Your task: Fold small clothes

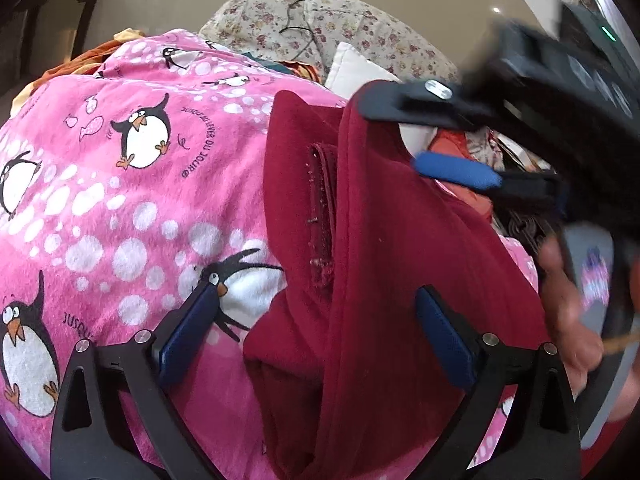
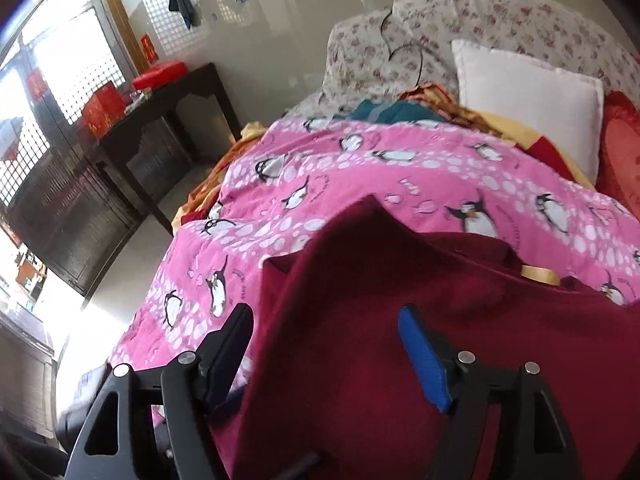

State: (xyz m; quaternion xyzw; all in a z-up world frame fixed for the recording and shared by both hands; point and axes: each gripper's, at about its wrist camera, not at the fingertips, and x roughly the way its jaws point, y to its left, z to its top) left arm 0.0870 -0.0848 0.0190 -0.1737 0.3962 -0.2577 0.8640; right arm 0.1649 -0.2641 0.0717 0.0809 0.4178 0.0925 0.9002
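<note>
A dark red fleece garment (image 1: pixel 380 248) lies bunched on a pink penguin blanket (image 1: pixel 120 200), with a seam or pocket opening showing in the left wrist view. My left gripper (image 1: pixel 316 304) is open, its blue pads either side of the garment's lower part. My right gripper (image 1: pixel 404 136) enters from the right of the left wrist view, jaws open around the garment's upper edge. In the right wrist view the garment (image 2: pixel 380 320) fills the space between the open fingers of the right gripper (image 2: pixel 326 320), draped over the blanket (image 2: pixel 360 176).
A white pillow (image 2: pixel 532 96) and a floral cushion (image 2: pixel 480 16) lie at the head of the bed, with a red heart cushion (image 2: pixel 624 148) at the right. Orange and teal clothes (image 2: pixel 400 110) sit behind the blanket. A dark wooden side table (image 2: pixel 168 120) stands to the left.
</note>
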